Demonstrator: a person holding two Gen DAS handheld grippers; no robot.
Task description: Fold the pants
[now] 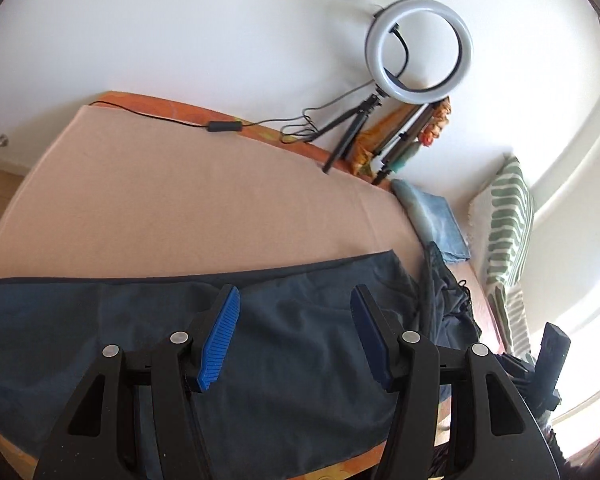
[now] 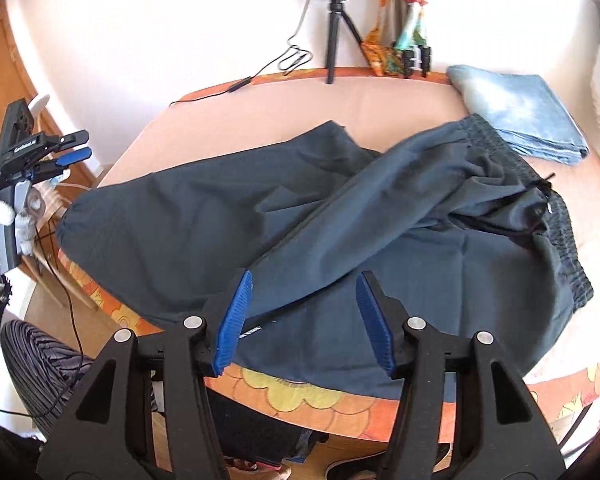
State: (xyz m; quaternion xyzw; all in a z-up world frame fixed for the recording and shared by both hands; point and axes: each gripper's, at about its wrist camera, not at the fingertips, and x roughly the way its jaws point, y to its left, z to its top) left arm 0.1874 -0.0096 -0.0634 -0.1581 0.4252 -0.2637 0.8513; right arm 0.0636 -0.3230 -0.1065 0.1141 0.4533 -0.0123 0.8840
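Pants: I see the dark navy fabric pants (image 2: 340, 216) spread across the peach-covered table (image 2: 400, 100), one leg thrown diagonally over the other, elastic waistband bunched at the right end, cuffs toward the left.
Right tongs: my right gripper (image 2: 304, 316) hovers over the near edge of the pants, blue pads well apart, nothing between them.
Left tongs: my left gripper (image 1: 294, 330) hangs above the pants with its jaws about as wide, gripping nothing; from the right camera I spot it off the table's left side in a white-gloved hand (image 2: 4, 224).
Far right: a folded light-blue denim piece (image 2: 516, 112) lies beside the waistband.
Far edge: a white ring light on a black tripod (image 1: 418, 50) stands there.
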